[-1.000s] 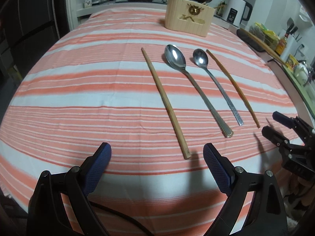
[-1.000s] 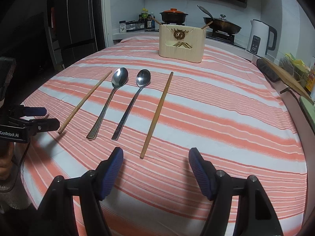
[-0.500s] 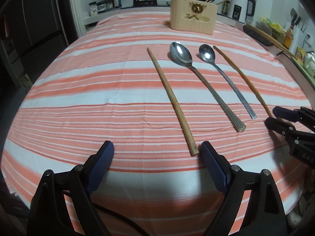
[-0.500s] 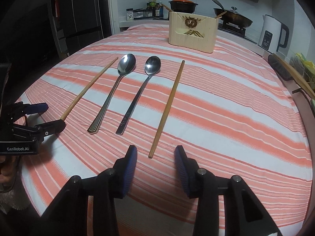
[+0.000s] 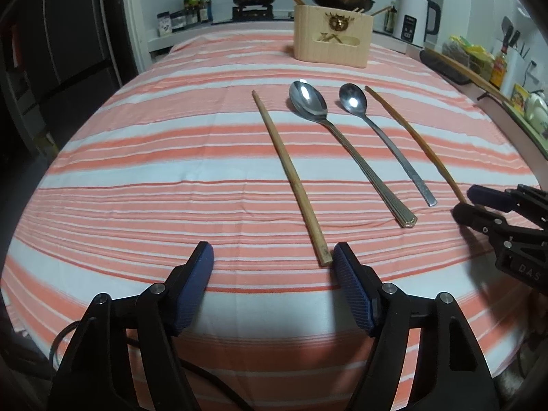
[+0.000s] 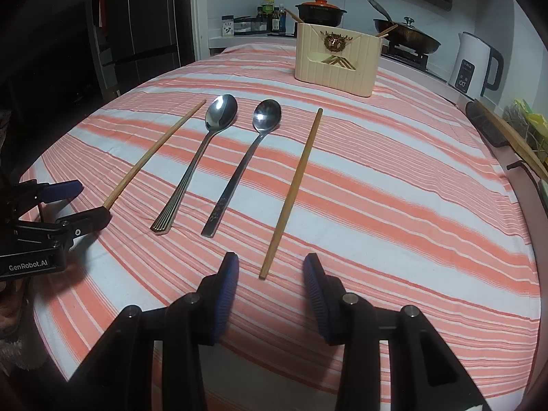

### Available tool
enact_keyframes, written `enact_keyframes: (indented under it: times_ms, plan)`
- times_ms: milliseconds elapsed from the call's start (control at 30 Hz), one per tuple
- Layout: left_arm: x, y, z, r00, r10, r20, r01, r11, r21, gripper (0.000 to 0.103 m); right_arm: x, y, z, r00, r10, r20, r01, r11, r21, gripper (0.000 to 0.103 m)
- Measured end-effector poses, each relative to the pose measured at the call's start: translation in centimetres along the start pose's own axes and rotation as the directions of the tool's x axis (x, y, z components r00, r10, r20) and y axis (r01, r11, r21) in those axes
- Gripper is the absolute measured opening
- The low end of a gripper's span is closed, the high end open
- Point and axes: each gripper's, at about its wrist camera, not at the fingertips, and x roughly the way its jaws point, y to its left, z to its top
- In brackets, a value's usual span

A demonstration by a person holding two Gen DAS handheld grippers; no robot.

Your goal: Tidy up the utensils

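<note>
Two wooden chopsticks and two metal spoons lie side by side on the striped tablecloth (image 5: 154, 171). The left chopstick (image 5: 291, 178) ends just inside the right finger of my left gripper (image 5: 272, 260), whose jaws are closing without touching it. The right wrist view shows that chopstick's (image 6: 154, 154) end between the left gripper's (image 6: 88, 201) tips. The right chopstick (image 6: 294, 185) ends between the pads of my right gripper (image 6: 270, 267), which stands open and narrowed, clear of the wood. The big spoon (image 5: 308, 102) and small spoon (image 5: 352, 101) lie between the chopsticks. A cream utensil holder (image 5: 330, 42) stands at the far end.
A white kettle (image 5: 412, 20), a pot and a pan sit on the counter behind the table. A long wooden stick (image 5: 465, 72) and packets lie along the right edge. Dark cabinets stand at the left. A person's hand is at the left gripper (image 6: 10, 294).
Both grippers have come up to the near ends of the chopsticks. The right jaws have narrowed a lot, the left jaws somewhat. The utensils have not moved.
</note>
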Motion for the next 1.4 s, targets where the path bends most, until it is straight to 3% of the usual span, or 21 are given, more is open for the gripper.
enact_keyframes:
  times_ms: [333,600,633,767,967,1400]
  plan:
    - [0.0,-0.8,0.2,0.999,-0.03,0.023,0.03,0.999,0.017,0.037,-0.1,0.0,0.0,1.0,0.006,0.002,-0.006,1.0,0.003,0.04]
    - [0.1,-0.2,0.6,0.999,-0.025,0.02,0.025,1.0,-0.003,0.009,-0.1,0.2,0.0,1.0,0.005,0.006,-0.005,1.0,-0.004,0.027]
    - [0.2,-0.2,0.7,1.0,-0.026,0.017,0.026,1.0,-0.003,0.007,-0.1,0.1,0.0,1.0,0.005,0.005,-0.005,1.0,0.001,0.021]
    - [0.7,0.0,1.3,0.999,-0.034,0.003,0.034,0.999,-0.009,0.005,0.2,-0.2,0.4,1.0,0.022,-0.003,-0.022,0.999,0.025,0.011]
    - [2.0,0.5,3.1,0.998,-0.057,-0.034,0.056,0.998,-0.023,0.005,1.2,-0.8,1.6,0.999,0.039,-0.027,-0.037,0.998,0.054,0.006]
    - [6.2,1.1,8.0,0.993,-0.084,-0.086,0.081,0.996,-0.043,0.005,4.0,-2.6,4.8,0.997,0.07,-0.039,-0.065,0.992,0.111,0.005]
